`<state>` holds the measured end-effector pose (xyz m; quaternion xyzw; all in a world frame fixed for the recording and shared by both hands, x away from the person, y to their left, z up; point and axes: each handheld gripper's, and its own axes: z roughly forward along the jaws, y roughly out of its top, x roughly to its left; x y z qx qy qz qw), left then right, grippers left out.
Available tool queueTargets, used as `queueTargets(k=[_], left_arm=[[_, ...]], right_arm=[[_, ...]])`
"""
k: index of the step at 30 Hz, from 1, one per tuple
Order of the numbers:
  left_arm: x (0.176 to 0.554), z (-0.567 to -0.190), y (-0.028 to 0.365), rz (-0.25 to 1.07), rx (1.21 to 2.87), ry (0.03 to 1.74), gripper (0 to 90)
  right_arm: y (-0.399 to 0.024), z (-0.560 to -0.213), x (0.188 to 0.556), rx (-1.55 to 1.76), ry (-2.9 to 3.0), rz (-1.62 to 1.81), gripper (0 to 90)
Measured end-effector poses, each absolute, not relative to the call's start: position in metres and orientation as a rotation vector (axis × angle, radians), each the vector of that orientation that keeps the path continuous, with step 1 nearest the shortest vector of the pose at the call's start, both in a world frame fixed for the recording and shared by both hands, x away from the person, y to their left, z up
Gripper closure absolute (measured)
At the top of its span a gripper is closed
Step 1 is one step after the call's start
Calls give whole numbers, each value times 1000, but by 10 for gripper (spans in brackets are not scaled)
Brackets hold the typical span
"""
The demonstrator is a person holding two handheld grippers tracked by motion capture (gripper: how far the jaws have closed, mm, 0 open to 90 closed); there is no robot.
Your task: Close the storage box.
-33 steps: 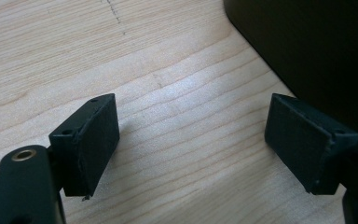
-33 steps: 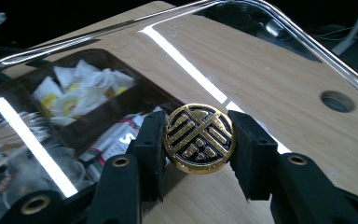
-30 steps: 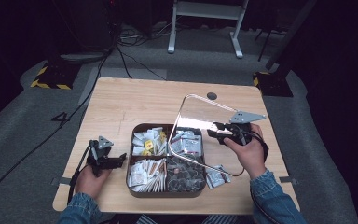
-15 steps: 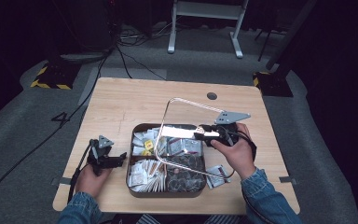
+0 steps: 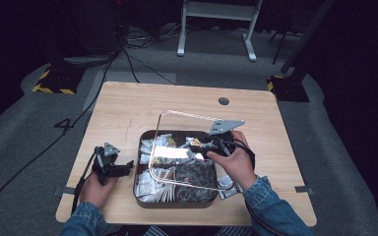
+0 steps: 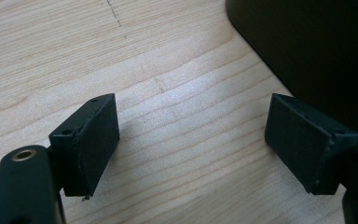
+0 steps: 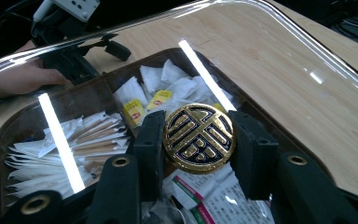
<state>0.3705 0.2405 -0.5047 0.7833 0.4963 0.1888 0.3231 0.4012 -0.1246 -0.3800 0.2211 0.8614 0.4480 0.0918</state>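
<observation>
The right gripper [image 7: 198, 140] has the lid [image 5: 177, 142] by its knob [image 7: 199, 138], jaws clamped on either side of that round gold-and-black disc. In the high view the right gripper [image 5: 203, 146] holds the clear lid tilted above the tray [image 5: 174, 202], its far edge raised over the bare bench [image 5: 128, 108] and its near edge low over the tray's front half. From the right gripper view the lid's transparent rim sweeps across the top, with two bright strips of light reflected in it.

Under the lid, the dark tray sits on the bench near the front edge, packed with sachets [image 7: 51, 154]: white paper ones on one side, a few yellow packets [image 7: 135, 109] farther back, printed wrappers right below the knob.

Over on the left, the left gripper [image 5: 112, 164] rests low on the bench just beside the tray's left wall. Its own view shows the left gripper [image 6: 191, 144] with jaws wide apart, nothing between them but wood grain, and the tray's dark wall [image 6: 317, 51] close at the upper right.
</observation>
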Motion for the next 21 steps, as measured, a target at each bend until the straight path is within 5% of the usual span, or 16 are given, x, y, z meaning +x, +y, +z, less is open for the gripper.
queueTargets(k=[21], left_arm=[[370,-505,241,495,2056,1303,181]], right_arm=[[-82,-414,402,587,2709,1239,586]])
